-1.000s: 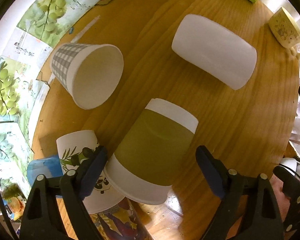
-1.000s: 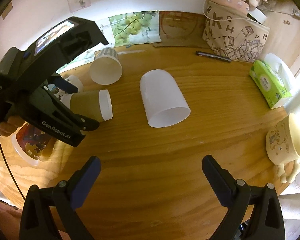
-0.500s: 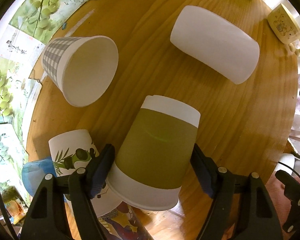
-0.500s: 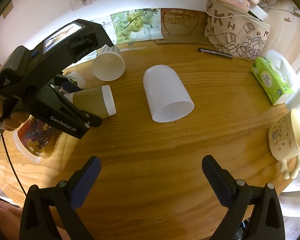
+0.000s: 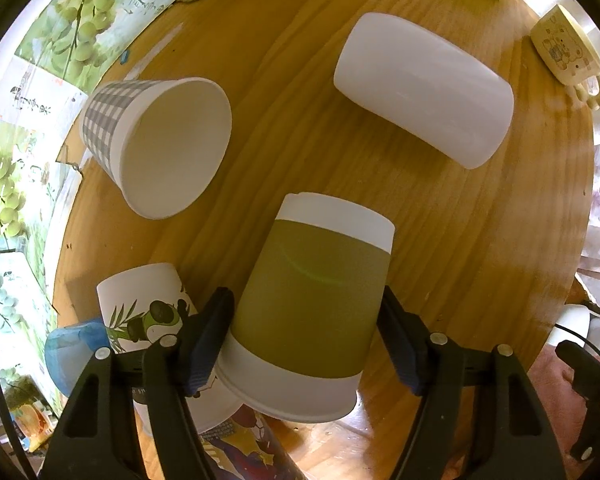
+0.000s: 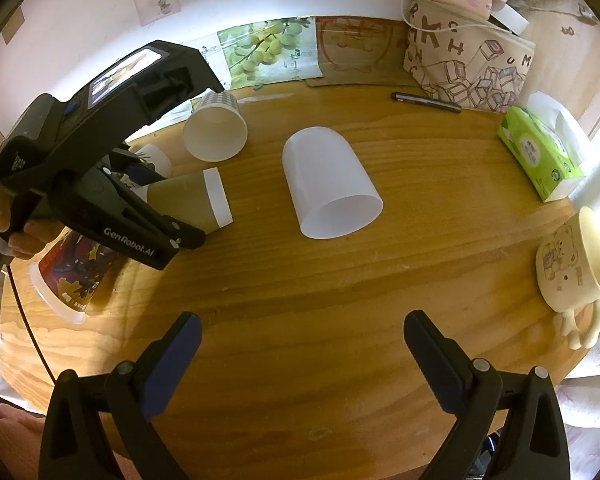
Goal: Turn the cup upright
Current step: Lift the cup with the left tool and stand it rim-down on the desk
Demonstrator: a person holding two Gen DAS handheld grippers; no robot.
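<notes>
We see the left gripper (image 5: 306, 344) pinching the olive cup (image 5: 312, 304) on both flanks | that cup lies on its side on the wooden table (image 6: 300, 288), between the checked cup (image 5: 156, 144) and the panda cup (image 5: 148, 312) | our right gripper (image 6: 300, 360) hangs spread wide over bare wood, near the frosted white cup (image 6: 328, 184).

Warm, fairly bright light falls on the round wooden desk (image 6: 340, 280), with glare washing out its right edge and the pale wall behind. Both fisheye views bend strongly toward dark vignetted corners. Soft shadows lie under the frosted white plastic cup (image 6: 328, 184); focus stays sharp.
</notes>
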